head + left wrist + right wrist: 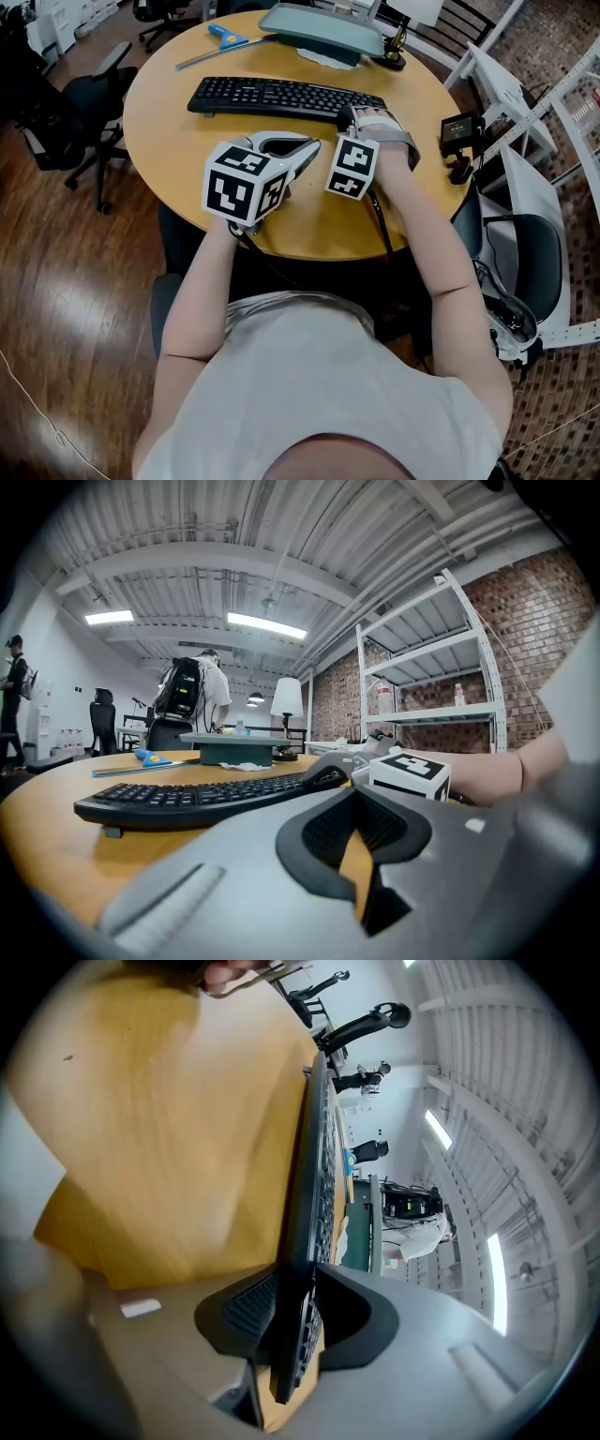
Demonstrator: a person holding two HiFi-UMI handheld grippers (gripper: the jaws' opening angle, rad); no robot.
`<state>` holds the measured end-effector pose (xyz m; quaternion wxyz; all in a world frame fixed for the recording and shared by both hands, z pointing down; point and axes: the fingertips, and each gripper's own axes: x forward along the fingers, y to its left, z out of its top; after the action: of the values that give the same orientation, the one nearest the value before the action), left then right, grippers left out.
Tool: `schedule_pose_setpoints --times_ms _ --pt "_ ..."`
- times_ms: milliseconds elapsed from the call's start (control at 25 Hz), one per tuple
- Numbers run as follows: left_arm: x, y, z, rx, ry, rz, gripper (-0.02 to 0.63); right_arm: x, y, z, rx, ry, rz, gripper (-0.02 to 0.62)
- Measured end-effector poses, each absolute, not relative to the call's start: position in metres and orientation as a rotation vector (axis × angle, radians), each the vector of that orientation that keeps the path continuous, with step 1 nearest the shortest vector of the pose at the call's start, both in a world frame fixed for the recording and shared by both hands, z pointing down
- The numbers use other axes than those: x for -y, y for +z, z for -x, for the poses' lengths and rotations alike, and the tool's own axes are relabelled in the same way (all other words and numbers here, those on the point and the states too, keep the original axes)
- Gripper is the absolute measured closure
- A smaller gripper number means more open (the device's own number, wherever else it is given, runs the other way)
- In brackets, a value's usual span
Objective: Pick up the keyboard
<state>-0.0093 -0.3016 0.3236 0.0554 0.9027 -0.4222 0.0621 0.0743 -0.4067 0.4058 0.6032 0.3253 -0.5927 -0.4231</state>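
Note:
A black keyboard [281, 97] lies across the round wooden table [169, 141]. My right gripper [361, 117] is at the keyboard's right end, rolled onto its side. In the right gripper view the keyboard [314, 1147] runs away edge-on, and its near end sits between the pads of the right gripper [295, 1312], which press on it. My left gripper [305, 150] rests low over the table in front of the keyboard, a little apart from it. In the left gripper view that gripper [361, 855] holds nothing, only a thin slit showing between its jaws, and the keyboard [206, 794] lies just ahead.
A grey-green flat device [323, 33] and a blue-handled tool [225, 37] lie at the table's far side. A small black device [459, 131] sits off the right edge. Black office chairs [84, 103] stand left, a white shelf frame [553, 94] right. A person with a backpack [192, 691] stands far off.

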Motion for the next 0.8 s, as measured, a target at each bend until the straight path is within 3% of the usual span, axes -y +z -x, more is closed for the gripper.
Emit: schedule_pose_setpoints --times_ms 800 --pt "0.300 0.324 0.009 1.281 0.186 -2.743 0.606 0.419 0.394 -0.077 1.409 -1.021 -0.854 0.514"
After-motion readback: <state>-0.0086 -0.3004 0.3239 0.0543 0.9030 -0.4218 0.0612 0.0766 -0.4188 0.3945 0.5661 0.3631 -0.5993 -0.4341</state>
